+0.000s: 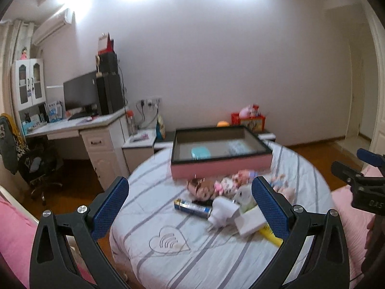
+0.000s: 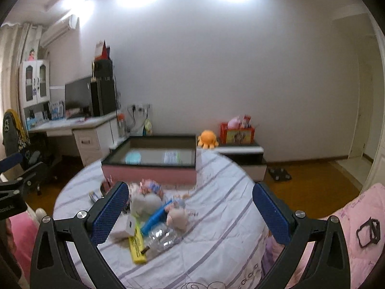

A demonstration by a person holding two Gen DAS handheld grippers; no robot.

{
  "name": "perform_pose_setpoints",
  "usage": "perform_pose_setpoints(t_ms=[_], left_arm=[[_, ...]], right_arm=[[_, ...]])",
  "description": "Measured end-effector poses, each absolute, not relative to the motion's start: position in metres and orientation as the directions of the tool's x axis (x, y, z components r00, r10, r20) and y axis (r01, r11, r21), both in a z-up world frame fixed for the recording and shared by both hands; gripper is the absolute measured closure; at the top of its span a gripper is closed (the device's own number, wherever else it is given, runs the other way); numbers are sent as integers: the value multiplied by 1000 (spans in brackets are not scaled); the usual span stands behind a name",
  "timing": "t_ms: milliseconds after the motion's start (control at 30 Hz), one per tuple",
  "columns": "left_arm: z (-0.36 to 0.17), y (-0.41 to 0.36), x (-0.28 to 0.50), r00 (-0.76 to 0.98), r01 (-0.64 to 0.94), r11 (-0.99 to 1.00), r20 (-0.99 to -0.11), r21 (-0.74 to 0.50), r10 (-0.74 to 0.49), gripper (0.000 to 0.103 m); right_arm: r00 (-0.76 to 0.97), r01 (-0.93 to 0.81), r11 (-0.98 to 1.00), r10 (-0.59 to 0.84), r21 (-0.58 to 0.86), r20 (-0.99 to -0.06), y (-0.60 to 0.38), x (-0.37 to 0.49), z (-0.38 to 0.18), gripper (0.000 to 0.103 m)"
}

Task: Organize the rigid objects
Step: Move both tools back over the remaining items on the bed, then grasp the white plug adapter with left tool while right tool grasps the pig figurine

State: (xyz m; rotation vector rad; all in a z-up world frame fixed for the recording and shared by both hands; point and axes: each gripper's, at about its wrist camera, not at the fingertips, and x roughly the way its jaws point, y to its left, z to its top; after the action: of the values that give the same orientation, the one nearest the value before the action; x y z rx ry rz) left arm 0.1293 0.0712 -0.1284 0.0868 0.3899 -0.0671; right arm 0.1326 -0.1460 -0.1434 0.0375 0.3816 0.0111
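A heap of small items lies on the striped bed: a blue battery (image 1: 192, 207), a white plug adapter (image 1: 222, 213), a white box (image 1: 250, 221), a yellow tube (image 1: 270, 234), dolls (image 1: 202, 187) and plush toys. In the right wrist view the heap shows a yellow tube (image 2: 137, 245), a blue stick (image 2: 155, 215), a clear plastic piece (image 2: 161, 237) and a plush (image 2: 176, 216). A pink open box (image 1: 220, 168) behind holds a teal case (image 1: 201, 153) and a packet; the box also shows in the right wrist view (image 2: 149, 174). My left gripper (image 1: 190, 207) and right gripper (image 2: 191, 210) are open and empty above the bed.
A desk (image 1: 72, 125) with monitor stands at the left, an office chair (image 1: 36, 166) beside it. A low cabinet (image 2: 243, 154) carries an orange octopus plush (image 2: 207, 139) and a red box (image 2: 237, 132). Pink bedding (image 2: 356, 216) lies at the right.
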Motion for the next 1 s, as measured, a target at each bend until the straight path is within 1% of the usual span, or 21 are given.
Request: perform_pose_setpoints(t_ms=[33,167,300,367,467,500,533,633,767,800,900,1000], left_arm=[[-136,71,135,912,83,994,-408,74,-46,0],[-161,74,153,872,95,993,-486,69,-49,0],[-181,76,170,831,108,993,-553,56,-59,0],[-189,75,177,815,110,992,-576,57,-57,0],[-197,73,189,794,114,992,-605,50,-61,0],[-199,71,192,789,117,992,-612,49,-63,0],[-201,68,196,784,122,991,-617,49,-66,0],[-208,58,208,769,141,988,-635,55,-74,0],[-219,43,224,742,156,984,-668,85,-60,0],[-221,40,227,736,158,983,-674,91,-56,0],[-226,38,233,722,166,985,-687,55,-83,0],[-230,38,244,708,137,990,-701,25,-80,0]], right_arm=[[919,-5,999,19,37,-394,-146,139,-151,0],[845,-24,999,36,29,-534,-142,182,-189,0],[794,-44,999,53,30,-606,-142,215,-213,1],[766,-63,997,73,37,-639,-142,231,-220,6],[732,-84,996,91,43,-675,-141,248,-231,19],[714,-107,992,120,61,-690,-143,253,-236,33],[704,-120,989,145,84,-695,-146,256,-239,40],[701,-140,984,175,107,-691,-153,257,-242,40],[717,-106,992,120,63,-687,-163,251,-242,40],[716,-100,992,122,71,-688,-167,250,-242,40],[714,-105,988,151,109,-683,-175,252,-242,40],[717,-111,988,152,105,-681,-174,254,-241,40]])
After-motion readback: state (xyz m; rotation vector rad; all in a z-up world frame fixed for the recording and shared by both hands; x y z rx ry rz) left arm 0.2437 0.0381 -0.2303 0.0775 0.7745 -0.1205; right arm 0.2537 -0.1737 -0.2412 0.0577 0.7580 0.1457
